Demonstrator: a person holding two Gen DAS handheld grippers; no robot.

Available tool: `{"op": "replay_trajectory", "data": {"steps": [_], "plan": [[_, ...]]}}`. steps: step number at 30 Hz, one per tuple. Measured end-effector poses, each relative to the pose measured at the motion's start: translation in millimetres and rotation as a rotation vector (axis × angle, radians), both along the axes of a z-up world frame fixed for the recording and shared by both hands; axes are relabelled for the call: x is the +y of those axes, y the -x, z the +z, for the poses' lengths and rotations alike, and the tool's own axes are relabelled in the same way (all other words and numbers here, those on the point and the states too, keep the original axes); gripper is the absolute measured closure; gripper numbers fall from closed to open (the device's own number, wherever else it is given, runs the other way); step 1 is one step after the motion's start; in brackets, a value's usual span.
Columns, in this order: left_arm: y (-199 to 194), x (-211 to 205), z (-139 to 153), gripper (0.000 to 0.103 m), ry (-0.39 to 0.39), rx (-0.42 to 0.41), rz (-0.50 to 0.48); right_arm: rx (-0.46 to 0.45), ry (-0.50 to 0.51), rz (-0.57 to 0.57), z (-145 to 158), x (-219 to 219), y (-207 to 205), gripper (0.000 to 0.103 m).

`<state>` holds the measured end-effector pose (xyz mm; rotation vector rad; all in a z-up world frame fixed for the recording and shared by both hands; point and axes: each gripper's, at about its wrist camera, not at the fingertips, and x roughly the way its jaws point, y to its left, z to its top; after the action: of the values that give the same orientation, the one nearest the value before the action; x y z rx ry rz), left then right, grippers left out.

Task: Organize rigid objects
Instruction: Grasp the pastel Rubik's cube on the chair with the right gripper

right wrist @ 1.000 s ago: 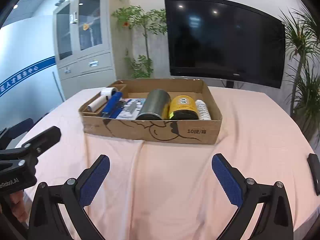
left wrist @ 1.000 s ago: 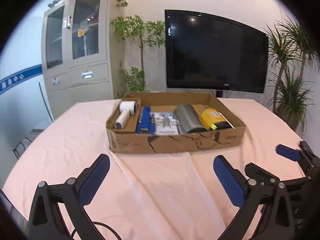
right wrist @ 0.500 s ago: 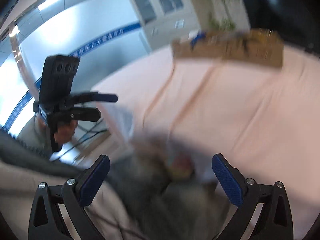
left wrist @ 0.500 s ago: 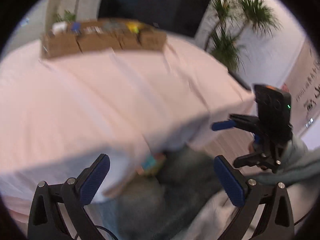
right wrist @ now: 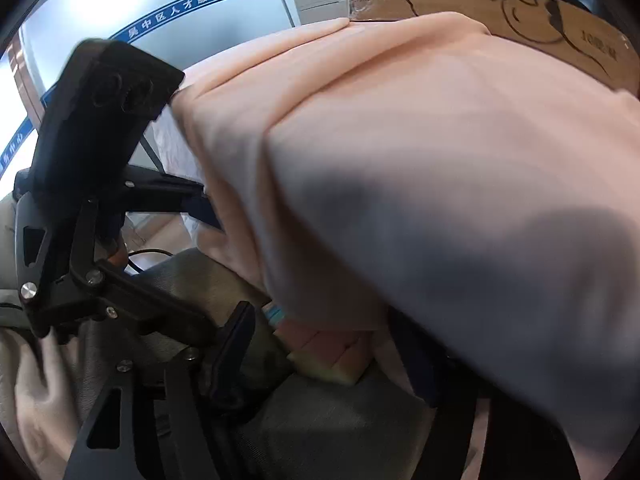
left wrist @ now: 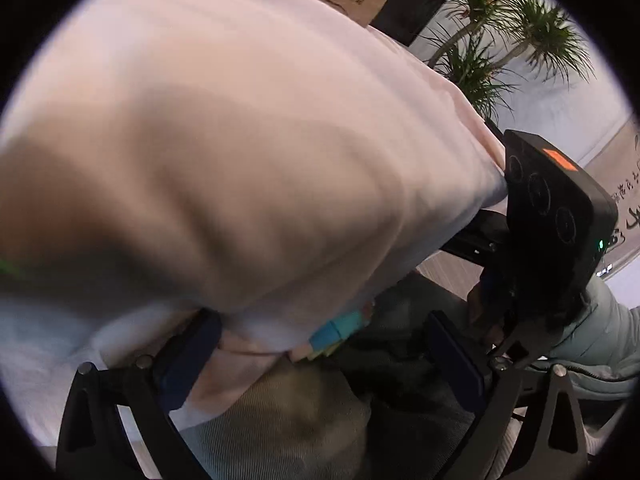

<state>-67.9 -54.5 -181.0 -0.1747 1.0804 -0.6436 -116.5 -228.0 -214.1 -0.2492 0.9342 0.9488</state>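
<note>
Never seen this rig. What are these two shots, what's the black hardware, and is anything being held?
No robot: a person holds a two-finger clamp in each hand, each with a fisheye camera looking along its fingers. One shot is from the left gripper, the other from the right gripper; each also shows the other's black body. Both point down past the edge of the pink tablecloth toward the person's lap. A cardboard box sits on the cloth behind. A stack of pastel blocks seems to rest on the lap, between the right gripper's fingers. Those jaws have just been closing, but the visible pad is not touching it yet. The left gripper is open and holds nothing.
</note>
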Motion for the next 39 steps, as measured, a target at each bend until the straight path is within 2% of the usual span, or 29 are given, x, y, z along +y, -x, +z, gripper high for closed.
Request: {"op": "replay_trajectory", "data": {"steps": [4,6,8,10,12,15,18,20,24,28,31,35,37,39], "plan": [[8.0,-8.1,-3.4,0.004,0.031,0.044,-0.086,0.017,0.035,0.036,-6.0,6.6,17.0,0.034],[17.7,-9.7,-5.8,0.004,0.018,0.05,-0.14,-0.011,0.046,0.06,-8.3,3.7,32.6,0.033],[20.5,-11.8,-9.5,0.004,0.008,0.055,-0.19,-0.044,0.104,0.075,-16.5,5.2,40.6,0.03],[19.4,-17.2,-11.0,0.004,-0.034,0.02,-0.211,-0.059,0.147,0.061,-26.5,7.8,38.5,0.029],[19.1,-21.0,-12.5,0.004,-0.053,-0.011,-0.203,-0.081,0.149,0.048,-30.9,10.8,32.8,0.029],[25.0,-17.1,-15.4,0.004,-0.083,-0.021,-0.177,-0.138,0.177,0.088,-37.5,20.6,35.7,0.029],[32.5,-5.5,-20.6,0.011,-0.073,-0.016,-0.168,-0.138,0.201,0.12,-40.3,26.7,36.2,0.03],[29.3,-8.4,-22.3,0.011,-0.069,-0.016,-0.162,-0.156,0.219,0.126,-41.0,32.4,39.0,0.03],[34.4,-9.4,-31.6,0.012,-0.091,-0.045,-0.123,-0.224,0.309,0.157,-46.2,47.2,46.7,0.033],[39.2,-6.7,-29.9,0.012,-0.035,-0.067,-0.095,-0.285,0.368,0.158,-48.2,62.3,57.0,0.034],[40.2,3.1,-32.3,0.013,0.037,-0.066,-0.081,-0.308,0.39,0.127,-50.6,71.6,54.6,0.041],[45.1,11.3,-31.6,0.013,0.125,-0.057,-0.085,-0.317,0.344,0.083,-45.0,76.0,43.1,0.048],[42.1,10.0,-30.7,0.013,0.123,-0.048,-0.082,-0.328,0.301,0.071,-36.1,76.4,50.0,0.048],[45.7,-0.7,-24.6,0.013,0.115,-0.053,-0.087,-0.295,0.277,0.056,-30.0,75.0,52.0,0.048]]}}
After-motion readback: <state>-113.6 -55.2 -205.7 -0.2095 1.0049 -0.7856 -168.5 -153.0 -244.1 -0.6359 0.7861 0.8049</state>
